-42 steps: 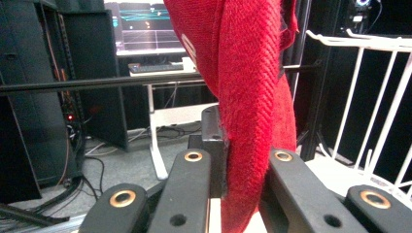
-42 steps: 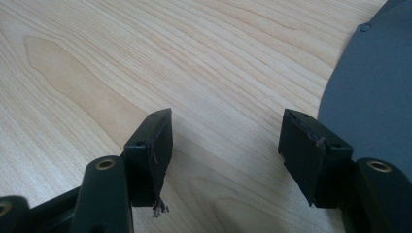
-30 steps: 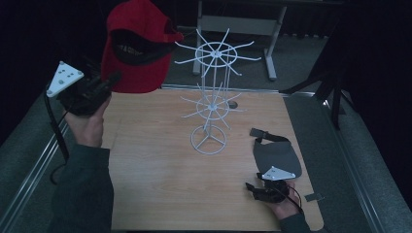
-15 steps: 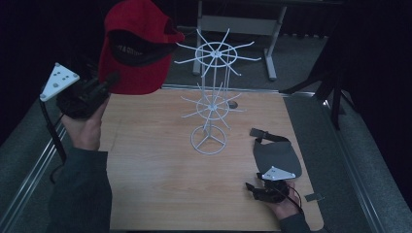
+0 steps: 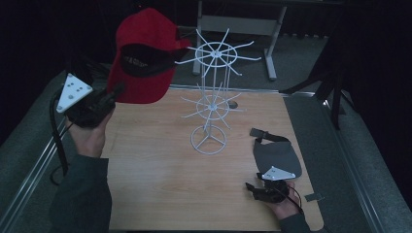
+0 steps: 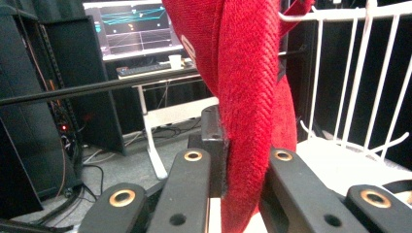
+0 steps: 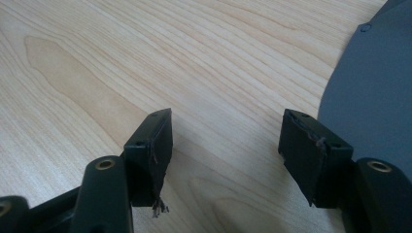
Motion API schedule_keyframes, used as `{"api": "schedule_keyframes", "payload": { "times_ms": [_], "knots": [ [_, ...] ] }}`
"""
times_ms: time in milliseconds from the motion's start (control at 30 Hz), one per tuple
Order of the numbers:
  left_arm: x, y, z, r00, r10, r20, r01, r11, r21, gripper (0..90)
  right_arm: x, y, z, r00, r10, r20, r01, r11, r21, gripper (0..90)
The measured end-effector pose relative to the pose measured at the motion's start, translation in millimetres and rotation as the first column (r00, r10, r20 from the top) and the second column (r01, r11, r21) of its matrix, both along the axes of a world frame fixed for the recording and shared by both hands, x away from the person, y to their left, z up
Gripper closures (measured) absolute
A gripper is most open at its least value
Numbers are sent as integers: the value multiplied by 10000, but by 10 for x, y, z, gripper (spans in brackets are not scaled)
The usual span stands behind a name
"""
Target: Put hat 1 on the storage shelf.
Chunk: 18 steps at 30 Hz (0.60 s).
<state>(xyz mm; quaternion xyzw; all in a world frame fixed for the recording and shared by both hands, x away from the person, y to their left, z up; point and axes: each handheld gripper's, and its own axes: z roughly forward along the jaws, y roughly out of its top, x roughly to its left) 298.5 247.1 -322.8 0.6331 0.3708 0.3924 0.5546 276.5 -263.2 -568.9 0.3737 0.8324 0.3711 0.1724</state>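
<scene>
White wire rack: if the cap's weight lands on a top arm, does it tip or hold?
Probably holds but wobbles. The rack is thin wire on a tall stem, so likely light. Its ring base is narrower than the top arms' spread, so an outer-arm load could rock it. The red cap, clamped in the left tongs, looks like soft fabric, likely light, so tipping seems unlikely.

The fabric baseball cap [image 5: 145,53] at upper left of the high view was red with a black inner band; its weave showed a herringbone pattern in the left gripper view. The wire rotating rack [image 5: 211,97] at centre was white. The flat cap [image 5: 277,158] at lower right was dark grey. The wooden tabletop [image 5: 160,184] showed light wood grain.
</scene>
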Motion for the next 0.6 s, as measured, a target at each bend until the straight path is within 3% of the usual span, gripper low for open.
{"api": "schedule_keyframes", "payload": {
  "times_ms": [167,400,600],
  "knots": [
    [13,39,-255,9995,71,-303,-78,9997,-230,857,0,0,0,10000,1,1,-1,10000,-1,368],
    [18,43,-553,9984,112,-553,-114,9999,-31,856,-1,0,0,10000,-1,-1,1,10000,-4,368],
    [24,35,-782,9950,21,-1001,-14,10000,74,852,0,1,-1,10000,-3,8,3,10000,3,368]
  ]
}}
